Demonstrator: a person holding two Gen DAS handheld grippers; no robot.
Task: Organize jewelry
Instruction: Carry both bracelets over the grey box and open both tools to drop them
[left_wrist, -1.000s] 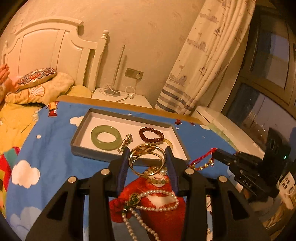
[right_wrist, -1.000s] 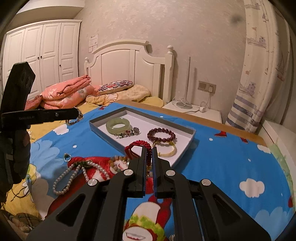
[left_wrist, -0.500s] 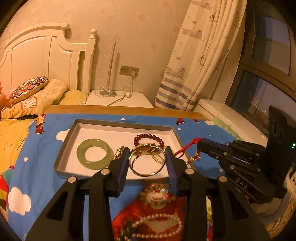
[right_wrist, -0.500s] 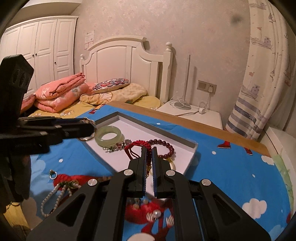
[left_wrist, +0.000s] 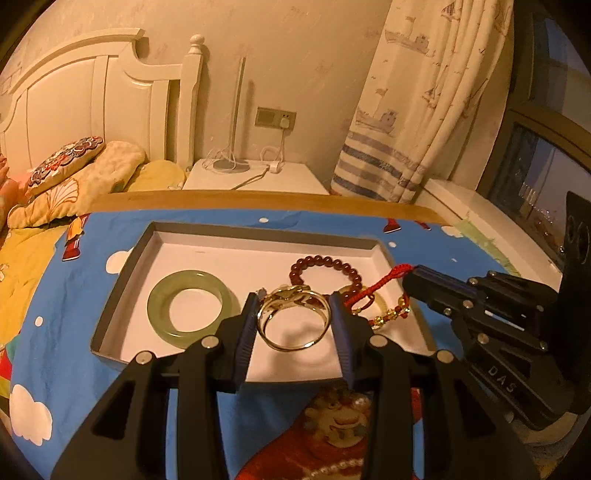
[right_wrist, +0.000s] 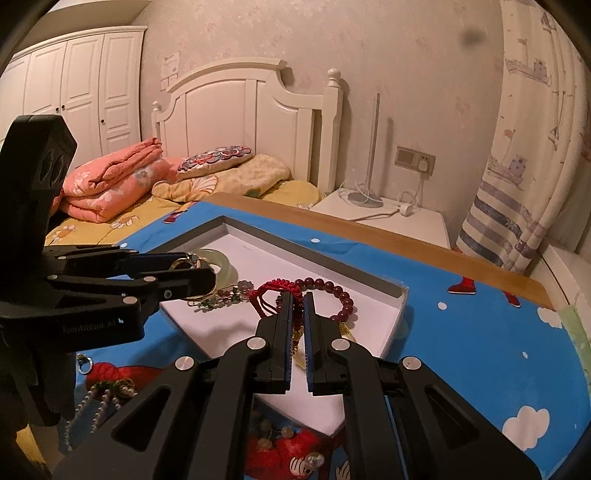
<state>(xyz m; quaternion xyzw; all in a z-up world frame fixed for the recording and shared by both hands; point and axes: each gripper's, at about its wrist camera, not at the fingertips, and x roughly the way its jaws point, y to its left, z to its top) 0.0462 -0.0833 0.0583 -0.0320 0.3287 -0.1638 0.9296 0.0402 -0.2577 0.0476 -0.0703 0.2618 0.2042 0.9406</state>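
Note:
A grey-walled white tray (left_wrist: 122, 273) lies on the blue cartoon cloth; its far wall also shows in the right wrist view (right_wrist: 314, 258). In it lie a green jade bangle (left_wrist: 191, 308) and a dark red bead bracelet (left_wrist: 325, 269). My left gripper (left_wrist: 293, 325) is shut on a gold bangle (left_wrist: 291, 319), held over the tray's near part. My right gripper (right_wrist: 298, 314) is shut on a red cord bracelet (right_wrist: 275, 290) with gold beads, held over the tray's right side. It shows in the left wrist view (left_wrist: 391, 277) too.
A pearl necklace (right_wrist: 92, 402) and a bead bracelet (left_wrist: 340, 410) lie on the cloth in front of the tray. A bedside table (left_wrist: 258, 177) with a lamp stands behind, a curtain (left_wrist: 417, 110) at right, bed pillows (right_wrist: 221, 173) at left.
Both grippers have moved forward with their bracelets, from above the cloth to above the tray. The right gripper has come closer to the left one.

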